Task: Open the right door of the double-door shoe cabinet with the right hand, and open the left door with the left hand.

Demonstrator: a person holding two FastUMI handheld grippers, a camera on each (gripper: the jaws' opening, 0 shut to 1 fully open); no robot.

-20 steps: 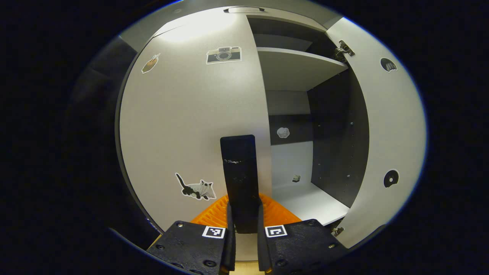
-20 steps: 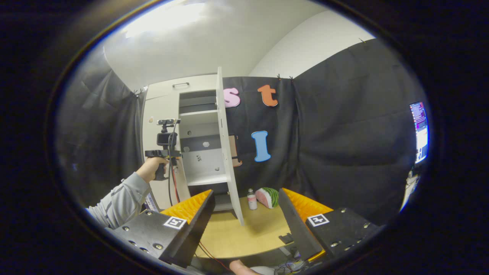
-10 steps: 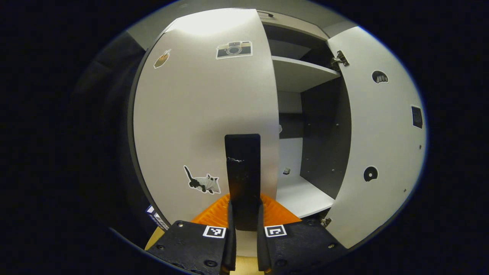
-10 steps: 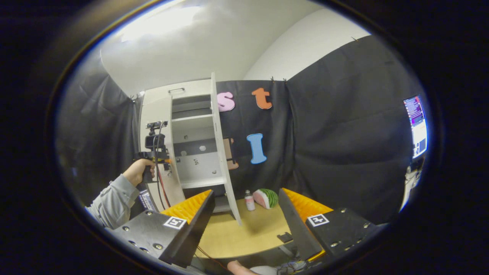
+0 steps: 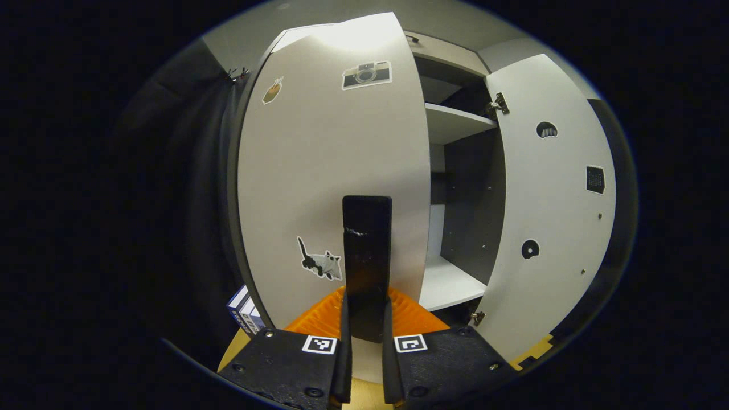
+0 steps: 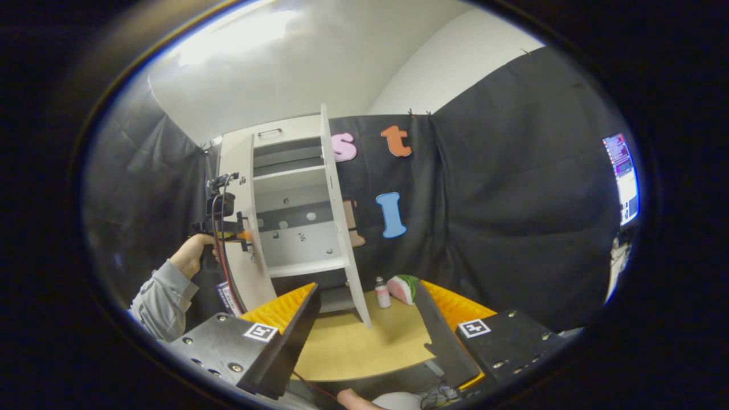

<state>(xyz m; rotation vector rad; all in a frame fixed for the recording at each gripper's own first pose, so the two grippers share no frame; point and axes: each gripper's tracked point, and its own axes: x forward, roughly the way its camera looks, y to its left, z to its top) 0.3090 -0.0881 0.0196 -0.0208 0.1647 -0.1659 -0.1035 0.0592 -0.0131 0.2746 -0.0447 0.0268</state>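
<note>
We see the shoe cabinet (image 6: 296,216) standing at the back of the worktop (image 6: 353,347) against the black booth wall, with both of its doors swung out. In the right gripper view the right door (image 6: 342,228) stands nearly edge-on to us, so its face is hard to read there; in the left gripper view its inner side shows, with hinges at top and bottom and a few small dark marks we cannot identify. The left door (image 5: 336,171) is partly open and takes up much of the left gripper view, hiding most of the cabinet's left half behind it. Its front carries a camera sticker (image 5: 367,74), a cat sticker (image 5: 320,263) and a small one near the top corner that is too small to make out. Between the doors we see a narrow slice of shelves and dark inner wall.

The left gripper (image 5: 364,319) is clamped on the dark vertical handle (image 5: 367,250) of the left door, both fingers pressed against its lower end. In the right gripper view that gripper appears far off at the door, held by a hand (image 6: 196,253) in a grey sleeve.

The right gripper (image 6: 364,324) is wide apart and holds nothing, well back from the cabinet over the worktop. Beyond it sit a small bottle (image 6: 382,294) and a watermelon-slice object (image 6: 403,287), partly cut off by one finger. A lit screen (image 6: 623,176) is at the right edge, distorted.
</note>
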